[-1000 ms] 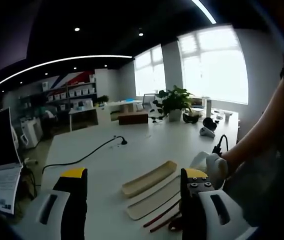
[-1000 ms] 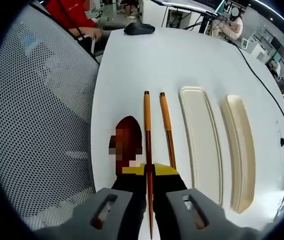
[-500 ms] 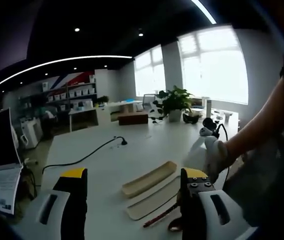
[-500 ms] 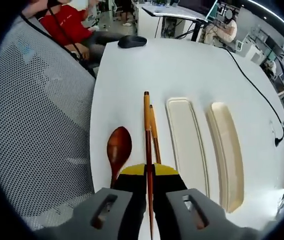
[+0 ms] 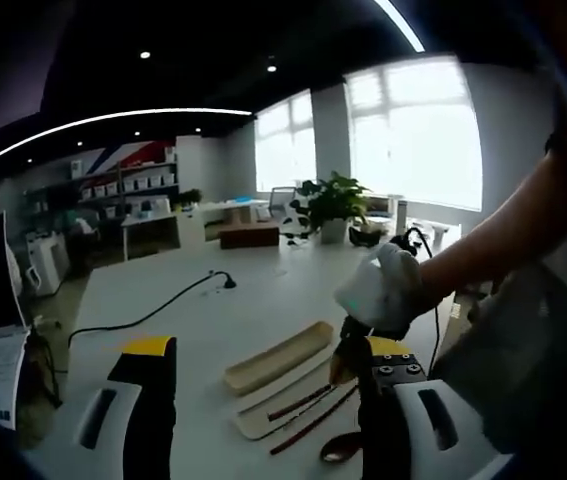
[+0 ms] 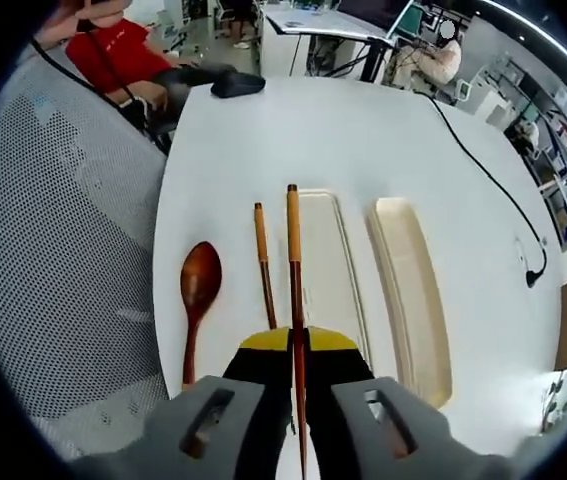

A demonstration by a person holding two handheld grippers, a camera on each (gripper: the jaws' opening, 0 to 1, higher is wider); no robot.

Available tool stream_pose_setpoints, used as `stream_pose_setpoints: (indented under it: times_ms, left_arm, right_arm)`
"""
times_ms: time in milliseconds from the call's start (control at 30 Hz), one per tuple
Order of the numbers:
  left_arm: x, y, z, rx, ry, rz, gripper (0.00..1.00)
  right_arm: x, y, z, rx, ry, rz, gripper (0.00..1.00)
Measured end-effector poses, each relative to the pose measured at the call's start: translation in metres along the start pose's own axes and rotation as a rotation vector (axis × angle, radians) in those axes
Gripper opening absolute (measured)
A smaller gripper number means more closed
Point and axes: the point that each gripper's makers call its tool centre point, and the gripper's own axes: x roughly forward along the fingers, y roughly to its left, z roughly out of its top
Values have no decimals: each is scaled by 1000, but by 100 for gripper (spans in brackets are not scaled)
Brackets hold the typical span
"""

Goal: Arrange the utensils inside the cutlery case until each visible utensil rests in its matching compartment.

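The cutlery case lies on the white table as two cream parts, a flat tray (image 6: pixel 328 265) and a deeper tray (image 6: pixel 411 290) side by side. My right gripper (image 6: pixel 297 335) is shut on a brown chopstick (image 6: pixel 292 250), which points along the flat tray's left edge. To its left a second chopstick (image 6: pixel 262 260) rests on the table, then a wooden spoon (image 6: pixel 199 290). My left gripper (image 5: pixel 269 347) hangs open above the table, with the deeper tray (image 5: pixel 278 357), the flat tray (image 5: pixel 253 418), two chopsticks (image 5: pixel 303 410) and the spoon (image 5: pixel 338 447) ahead. A gloved hand (image 5: pixel 383 290) holds the right gripper there.
A grey mesh chair (image 6: pixel 53 250) stands against the table's left edge. A black mouse (image 6: pixel 238 85) and a person in red (image 6: pixel 113 50) are at the far end. A black cable (image 6: pixel 483 170) crosses the right side. A potted plant (image 5: pixel 333 205) stands far off.
My right gripper has carried its chopstick up and across, from beside the spoon toward the flat tray. The gloved hand has risen in the left gripper view. The left gripper stayed open.
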Motion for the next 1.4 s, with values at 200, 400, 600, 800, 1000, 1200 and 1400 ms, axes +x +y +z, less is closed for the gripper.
stream_pose_setpoints:
  times_ms: [200, 400, 600, 800, 1000, 1200, 1400]
  left_arm:
    - [0, -1, -2, -3, 10, -8, 76]
    - [1, -5, -3, 18, 20, -19, 76]
    - [1, -4, -2, 13, 19, -19, 76]
    - [1, -6, -3, 12, 20, -26, 76]
    - [1, -5, -3, 6, 20, -24, 76]
    - [2, -7, -6, 10, 28, -31, 76]
    - [2, -7, -6, 8, 32, -32, 76]
  right_arm:
    - [-4, -11, 2, -6, -5, -12, 0]
    - [-5, -20, 4, -14, 3, -19, 0]
    - [-5, -31, 3, -11, 9, -30, 0]
    - [-5, -34, 4, -17, 17, -25, 0]
    - [-8, -40, 7, -29, 14, -40, 0]
    - [-11, -51, 10, -29, 13, -55, 0]
    - [-14, -62, 12, -22, 8, -68, 0]
